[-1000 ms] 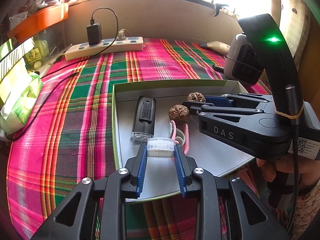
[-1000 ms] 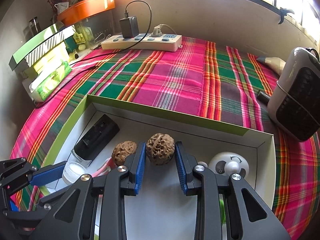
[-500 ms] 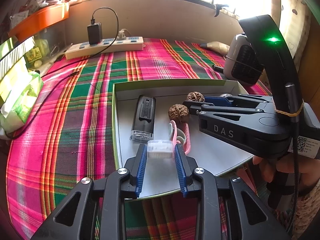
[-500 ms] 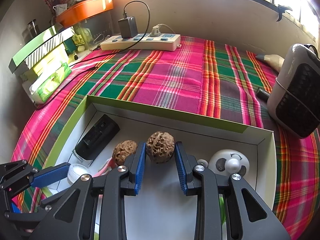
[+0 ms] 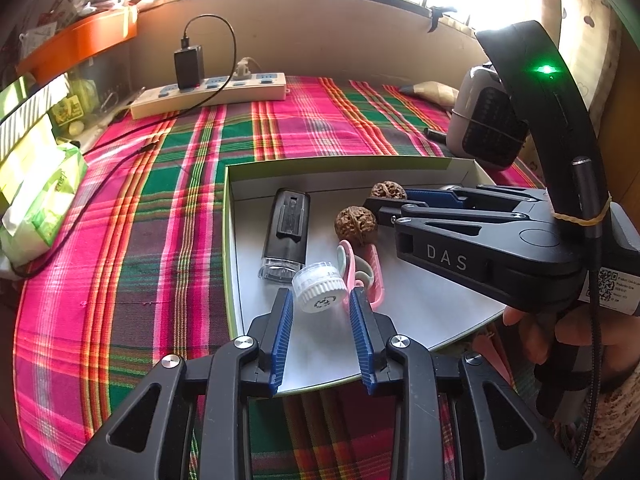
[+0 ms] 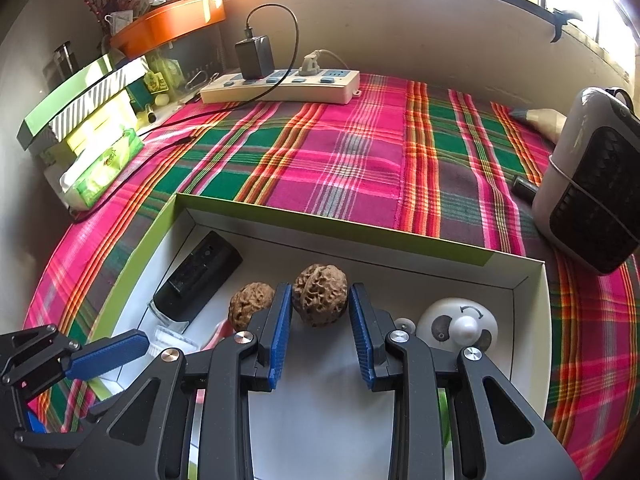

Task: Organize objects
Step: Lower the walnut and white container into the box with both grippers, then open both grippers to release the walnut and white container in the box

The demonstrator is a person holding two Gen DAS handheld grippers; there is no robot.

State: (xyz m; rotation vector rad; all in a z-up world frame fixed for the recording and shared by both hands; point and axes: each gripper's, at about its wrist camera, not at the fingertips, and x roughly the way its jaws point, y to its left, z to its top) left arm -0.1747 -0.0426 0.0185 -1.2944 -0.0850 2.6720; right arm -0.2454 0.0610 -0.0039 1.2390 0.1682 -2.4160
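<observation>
The left wrist view shows the left gripper (image 5: 320, 312) from behind, its blue pads (image 5: 282, 322) set apart at moderate width with a white ribbed cap (image 5: 319, 292) lying tilted between the tips; small gaps show on both sides, so the cap is not clamped. Just ahead of these tongs lie a pink-and-grey clip-like item (image 5: 362, 268), a black rectangular device with a clear end (image 5: 286, 234) slightly to the left, and a walnut (image 5: 356, 220) further ahead, all inside the white tray with a green rim (image 5: 230, 248). This view also shows the right gripper (image 5: 378, 202) side-on, entering from the right, with a second walnut (image 5: 386, 190) at its tips; the spacing of its jaws cannot be judged here. The right wrist view supplies that: the right gripper (image 6: 320, 314) stands at moderate width around the second walnut (image 6: 319, 294), the nut touching or nearly touching the left pad and clear of the right pad. The first walnut (image 6: 250, 306) sits just outside its left pad. Only this view shows a white round gadget with a knob (image 6: 458, 326) to the right of the tongs, inside the tray (image 6: 532, 320). The left gripper (image 6: 106, 354) appears at lower left. The tray rests on a plaid cloth (image 6: 340, 160) with a power strip (image 6: 280, 86) far ahead.
</observation>
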